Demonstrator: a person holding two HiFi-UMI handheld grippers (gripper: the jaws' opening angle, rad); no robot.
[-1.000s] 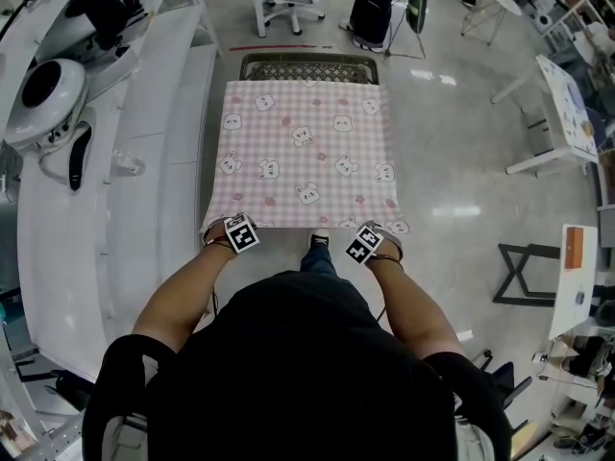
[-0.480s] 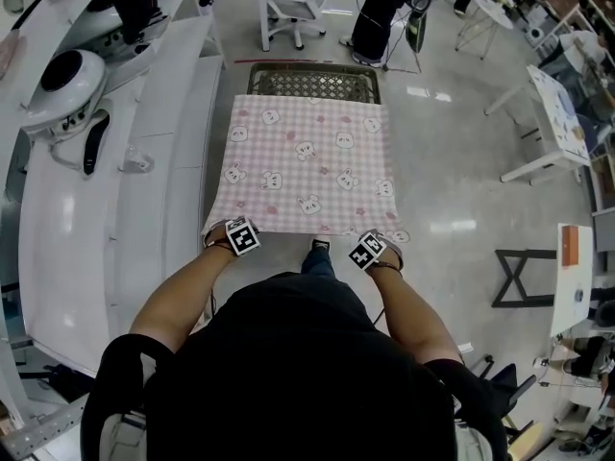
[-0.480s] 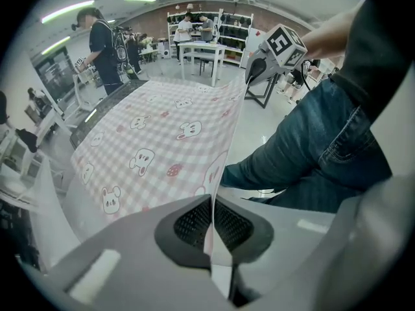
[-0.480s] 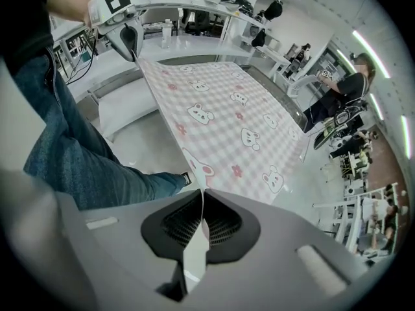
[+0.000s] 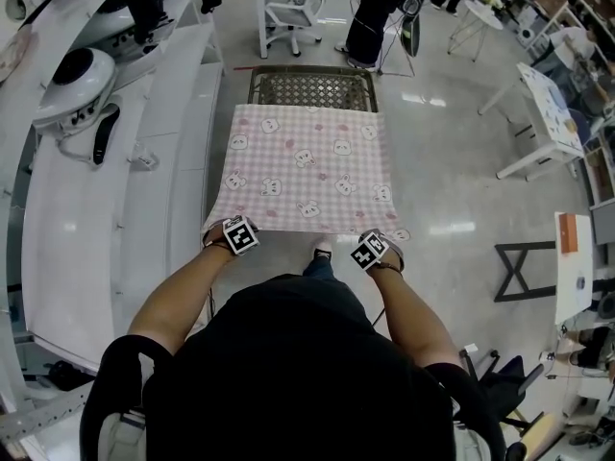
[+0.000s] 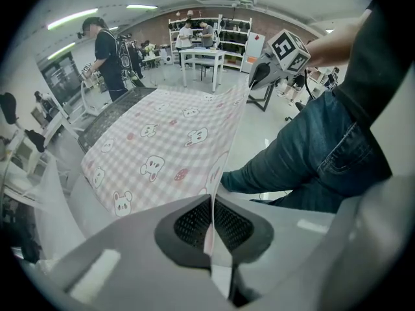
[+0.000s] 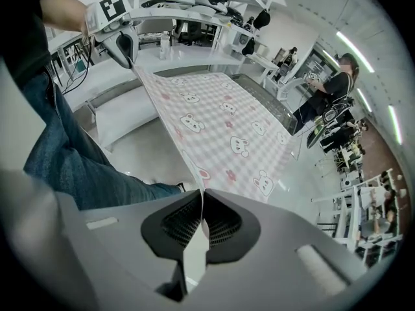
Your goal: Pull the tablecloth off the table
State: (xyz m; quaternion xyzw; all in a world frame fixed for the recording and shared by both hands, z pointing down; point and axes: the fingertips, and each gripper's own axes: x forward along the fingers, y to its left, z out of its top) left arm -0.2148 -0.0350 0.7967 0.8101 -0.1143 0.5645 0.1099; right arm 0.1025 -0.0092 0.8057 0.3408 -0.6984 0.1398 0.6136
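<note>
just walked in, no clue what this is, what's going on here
A person holds a tool in each hand. The left tool and right tool are each shut on a near corner of the pink checked tablecloth. The cloth covers most of the table; only its far end shows bare mesh.

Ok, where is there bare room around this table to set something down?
Bare: the mesh strip of table past the far edge of the cloth, and the floor to its right. The near edge is crowded: left claw and right claw each grip a cloth corner, the person's leg between.
</note>
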